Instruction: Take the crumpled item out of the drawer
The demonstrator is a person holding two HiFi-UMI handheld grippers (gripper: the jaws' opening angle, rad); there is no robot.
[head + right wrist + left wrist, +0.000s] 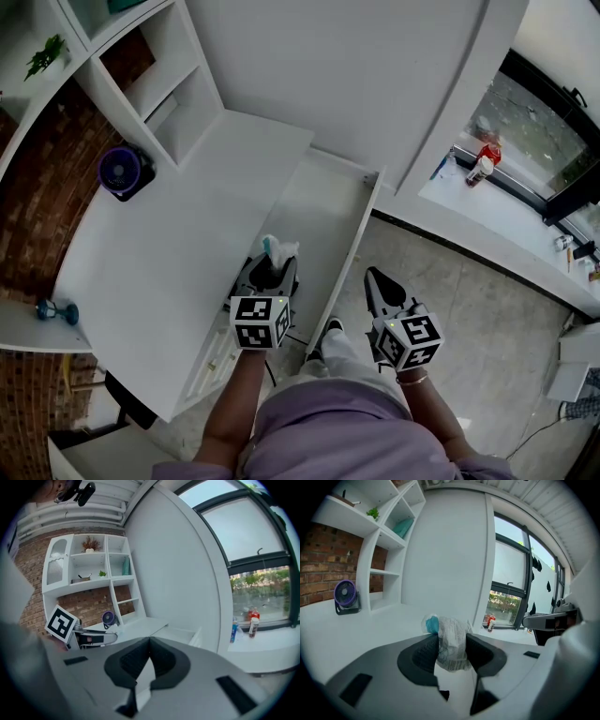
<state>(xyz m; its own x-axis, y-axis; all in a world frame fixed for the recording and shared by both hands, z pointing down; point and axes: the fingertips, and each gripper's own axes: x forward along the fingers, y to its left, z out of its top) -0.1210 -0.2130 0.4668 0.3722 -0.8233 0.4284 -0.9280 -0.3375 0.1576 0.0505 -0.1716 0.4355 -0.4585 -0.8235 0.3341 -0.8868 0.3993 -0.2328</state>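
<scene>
A crumpled white wrapper with a blue patch [449,641] is pinched between the pads of my left gripper [451,652], which is shut on it. In the head view the same wrapper [278,248] sticks out of the left gripper [270,269], held above the open white drawer [323,225] of the desk. My right gripper [376,284] hangs over the floor to the right of the drawer front, its tips touching and nothing between them. In the right gripper view its jaws [149,645] meet, with the left gripper's marker cube [61,622] at the left.
The white desk top [159,253] carries a small purple fan [123,172] at its far left. White shelves [155,75] rise behind it against a brick wall. Bottles stand on the window sill [483,161]. My shoe [328,330] rests on the tiled floor beside the drawer.
</scene>
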